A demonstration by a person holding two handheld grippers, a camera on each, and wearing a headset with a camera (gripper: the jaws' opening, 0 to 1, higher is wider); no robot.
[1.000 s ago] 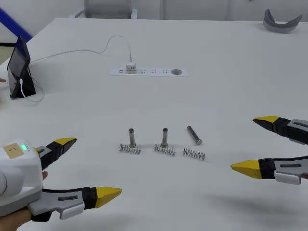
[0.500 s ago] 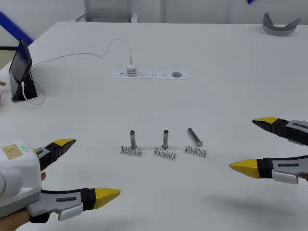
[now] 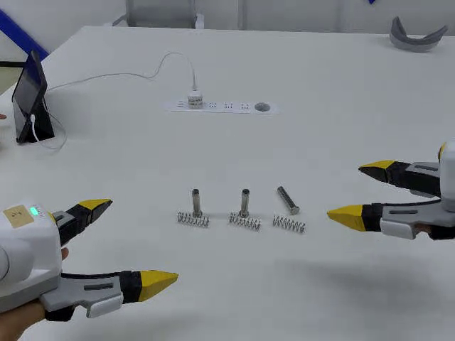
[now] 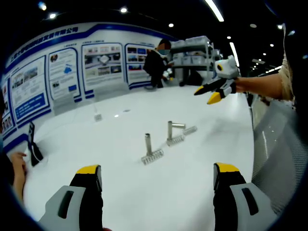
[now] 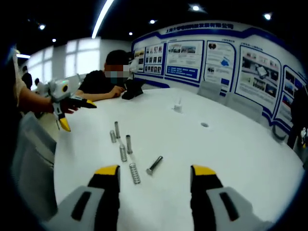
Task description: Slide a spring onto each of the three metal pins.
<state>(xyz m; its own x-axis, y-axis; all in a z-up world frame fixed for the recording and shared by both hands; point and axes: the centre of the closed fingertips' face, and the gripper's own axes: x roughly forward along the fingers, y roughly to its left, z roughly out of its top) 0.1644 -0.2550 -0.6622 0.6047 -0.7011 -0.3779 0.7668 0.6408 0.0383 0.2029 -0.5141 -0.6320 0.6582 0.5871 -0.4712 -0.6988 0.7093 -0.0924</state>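
The left gripper (image 3: 140, 241) has a bulky white body (image 3: 25, 263) with a tan sticker (image 3: 18, 217) on top and a small green light (image 3: 33, 211) just beside that sticker. Its fingers (image 3: 92, 288) run grey, then black, to pointed yellow tips (image 3: 158, 280). The right gripper (image 3: 347, 190) has the same colours. A pale sleeve (image 4: 288, 72) is worn.

Work surface: a large white table (image 3: 341, 92), matte and clean. A white power strip (image 3: 224, 106) lies toward its far side. A white cable (image 3: 106, 75) runs from it to a dark tablet (image 3: 28, 96) propped on a stand at the left edge. A grey curved object (image 3: 416, 32) rests at the far right corner. A grey chair (image 3: 160, 11) stands behind the far edge.

Walls carry blue-and-white display boards (image 5: 216, 53) — text illegible. The ceiling is dark, with strip lights (image 5: 103, 17) and spot lamps. There are bright windows (image 5: 79, 53) at one end and shelving (image 4: 195, 50) with boxes at another.
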